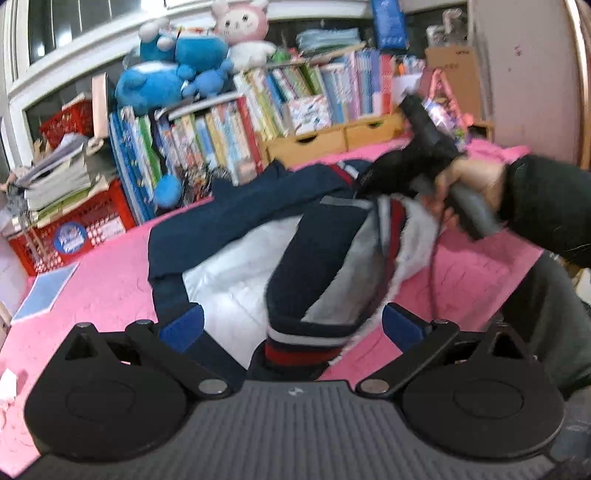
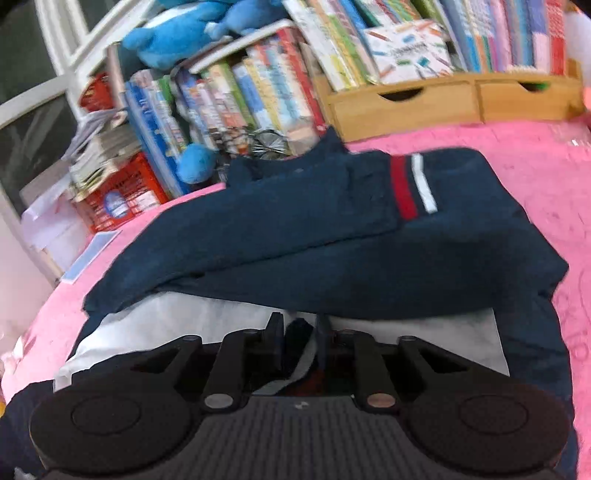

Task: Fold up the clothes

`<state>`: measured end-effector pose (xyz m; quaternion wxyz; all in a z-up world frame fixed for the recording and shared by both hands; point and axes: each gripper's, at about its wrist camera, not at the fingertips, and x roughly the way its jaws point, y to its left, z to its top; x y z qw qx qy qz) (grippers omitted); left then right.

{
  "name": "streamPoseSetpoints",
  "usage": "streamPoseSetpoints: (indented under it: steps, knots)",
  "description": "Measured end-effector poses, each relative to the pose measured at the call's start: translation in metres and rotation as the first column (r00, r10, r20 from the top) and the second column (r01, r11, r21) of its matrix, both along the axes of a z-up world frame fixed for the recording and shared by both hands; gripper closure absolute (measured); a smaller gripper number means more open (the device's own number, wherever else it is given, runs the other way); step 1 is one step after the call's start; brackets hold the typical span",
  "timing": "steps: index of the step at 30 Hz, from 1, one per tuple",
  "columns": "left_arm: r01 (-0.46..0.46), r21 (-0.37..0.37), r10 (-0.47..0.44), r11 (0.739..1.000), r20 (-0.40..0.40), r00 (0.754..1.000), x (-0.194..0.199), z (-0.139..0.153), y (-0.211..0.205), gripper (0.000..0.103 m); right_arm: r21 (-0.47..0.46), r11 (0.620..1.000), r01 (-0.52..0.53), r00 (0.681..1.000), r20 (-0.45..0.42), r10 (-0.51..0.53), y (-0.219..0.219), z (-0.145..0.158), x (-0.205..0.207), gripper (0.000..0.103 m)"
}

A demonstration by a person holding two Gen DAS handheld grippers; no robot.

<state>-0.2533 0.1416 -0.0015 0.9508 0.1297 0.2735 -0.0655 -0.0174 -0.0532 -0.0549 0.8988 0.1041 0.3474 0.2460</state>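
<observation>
Blurred in both views, worst around the right gripper (image 2: 299, 332): fingers close together with a narrow gap and a strip of cloth in that gap, impossible to tell whether pinched or merely lying there. In the left wrist view, shown only from behind, tips hidden, gripped by a hand (image 1: 469, 184) in a dark sleeve (image 1: 546, 199) cut off at the frame edge. Left gripper (image 1: 291, 326) spread wide, pinching nothing, over the near end of the clothing.

One navy jacket (image 1: 229, 225) with white lining and red-and-white stripes, lying partly folded in the middle of a pink cover (image 1: 110, 280), nearest edge lost under the tool bodies.

Behind, packed rows of books (image 1: 221, 136), uncountable in the blur. Two wooden drawers (image 1: 332, 138). Two red crates (image 1: 81, 225). Blue plush toys (image 1: 166, 70), number unclear, plus one pink-and-white plush toy (image 1: 242, 26). A window (image 1: 55, 22) at upper left.
</observation>
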Motion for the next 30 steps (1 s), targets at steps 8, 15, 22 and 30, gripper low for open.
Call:
streamPoseSetpoints:
  steps: [8,15,22,30]
  knots:
    - [-0.109,0.0,0.109,0.994,-0.077,0.991,0.055,-0.027,0.02,0.0,-0.065,0.998,-0.014,0.946,0.322,0.034,-0.073,0.045,-0.061,0.028]
    - [-0.219,0.002,0.219,0.976,-0.028,0.975,0.09,-0.005,0.044,0.0,-0.417,0.903,-0.106,0.875,0.392,0.284,-0.057,0.033,-0.108,0.026]
    - [-0.461,-0.07,0.466,0.885,0.092,0.88,0.092,0.023,0.093,0.0,-0.405,0.911,-0.071,0.916,0.335,0.22,-0.052,0.011,-0.097,0.02]
    - [-0.147,-0.38,0.12,0.913,-0.093,0.988,0.051,0.006,0.119,0.0,-0.41,0.909,-0.071,0.948,0.256,0.19,-0.065,-0.01,-0.093,0.018]
